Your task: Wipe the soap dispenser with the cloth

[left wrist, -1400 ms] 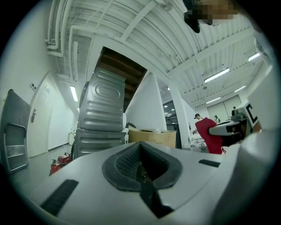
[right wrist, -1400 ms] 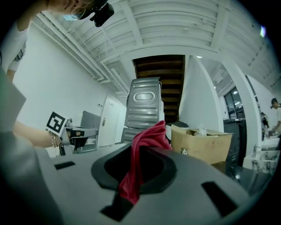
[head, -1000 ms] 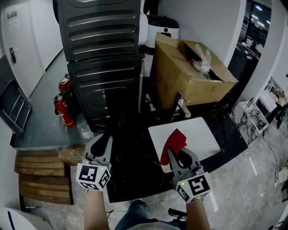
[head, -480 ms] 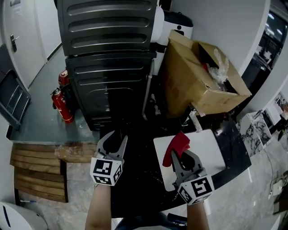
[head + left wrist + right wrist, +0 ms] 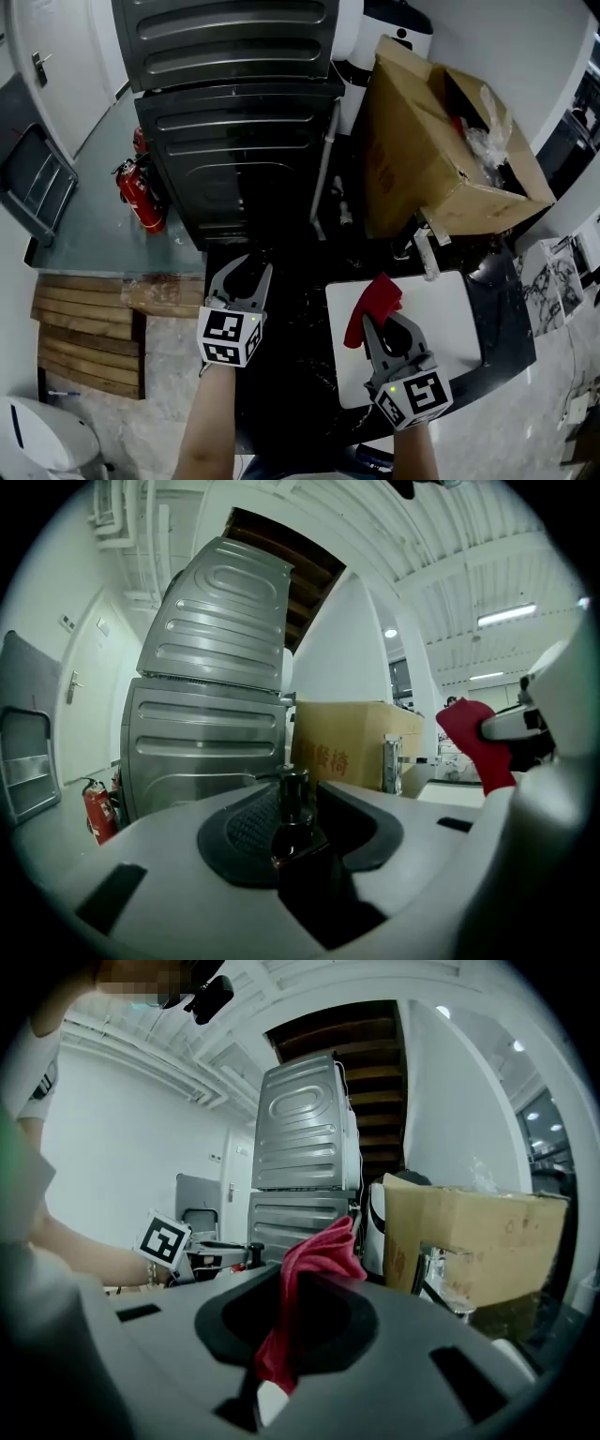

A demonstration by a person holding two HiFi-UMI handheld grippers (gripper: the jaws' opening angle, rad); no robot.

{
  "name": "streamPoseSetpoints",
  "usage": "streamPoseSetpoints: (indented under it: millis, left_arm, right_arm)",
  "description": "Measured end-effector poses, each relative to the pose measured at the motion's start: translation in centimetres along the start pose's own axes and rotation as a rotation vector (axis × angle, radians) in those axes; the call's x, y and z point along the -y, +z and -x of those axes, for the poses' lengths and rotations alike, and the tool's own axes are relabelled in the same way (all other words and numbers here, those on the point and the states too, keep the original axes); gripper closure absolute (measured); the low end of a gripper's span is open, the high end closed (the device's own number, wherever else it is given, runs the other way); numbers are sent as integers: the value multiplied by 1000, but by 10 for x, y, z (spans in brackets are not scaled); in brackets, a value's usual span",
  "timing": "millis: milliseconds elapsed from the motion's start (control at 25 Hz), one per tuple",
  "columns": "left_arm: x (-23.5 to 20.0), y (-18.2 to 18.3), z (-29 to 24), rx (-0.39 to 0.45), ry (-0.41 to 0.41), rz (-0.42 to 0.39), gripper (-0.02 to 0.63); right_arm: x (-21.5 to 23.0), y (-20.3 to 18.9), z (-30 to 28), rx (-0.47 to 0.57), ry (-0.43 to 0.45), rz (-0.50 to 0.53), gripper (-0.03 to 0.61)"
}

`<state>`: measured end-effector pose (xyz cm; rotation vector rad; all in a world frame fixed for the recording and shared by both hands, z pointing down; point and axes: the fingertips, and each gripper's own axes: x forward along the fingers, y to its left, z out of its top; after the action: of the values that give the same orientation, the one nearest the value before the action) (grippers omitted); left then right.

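Note:
The soap dispenser (image 5: 293, 803) is a dark pump bottle, upright between the jaws of my left gripper (image 5: 302, 808). Its body fills the gap low down and the pump head rises clear of the pads. Those jaws have just been closing on it. In the head view the left gripper (image 5: 242, 274) is over the black counter (image 5: 291, 375), where the bottle is hard to pick out. My right gripper (image 5: 394, 330) is shut on the red cloth (image 5: 373, 306), which sticks up out of the jaws over a white board (image 5: 445, 314). The cloth (image 5: 319, 1251) hangs limp in the right gripper view.
Two stacked grey machines (image 5: 234, 103) stand behind the counter. An open cardboard box (image 5: 441, 150) is at the back right, with a chrome tap (image 5: 427, 251) in front of it. A red fire extinguisher (image 5: 141, 192) and wooden steps (image 5: 84, 328) are on the left.
Both grippers have moved forward over the counter. The left jaws, nearly shut a second ago, opened and now have the dispenser between them. The right gripper has kept hold of the cloth.

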<state>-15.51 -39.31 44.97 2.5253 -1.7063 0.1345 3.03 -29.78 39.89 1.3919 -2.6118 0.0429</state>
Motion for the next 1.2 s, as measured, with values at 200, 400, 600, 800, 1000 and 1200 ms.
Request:
streamPoseSetpoints:
  millis: [200, 400, 600, 800, 1000, 1200]
  left_arm:
    - [-5, -7, -20, -10, 16, -17, 477]
    - [-5, -13, -33, -24, 6, -45, 468]
    - [-7, -8, -35, 13, 12, -63, 517]
    - [-8, -8, -36, 18, 6, -39, 520]
    - [-8, -8, -36, 25, 0, -31, 522]
    - [-1, -6, -31, -5, -28, -36, 523]
  right_arm:
    - [16, -12, -8, -23, 17, -5, 528]
    - [24, -20, -11, -44, 26, -6, 528]
    - [25, -22, -17, -53, 40, -5, 528]
    - [20, -27, -21, -67, 60, -4, 528]
    - [13, -31, -21, -74, 73, -4, 528]
    - [8, -28, -17, -70, 72, -5, 528]
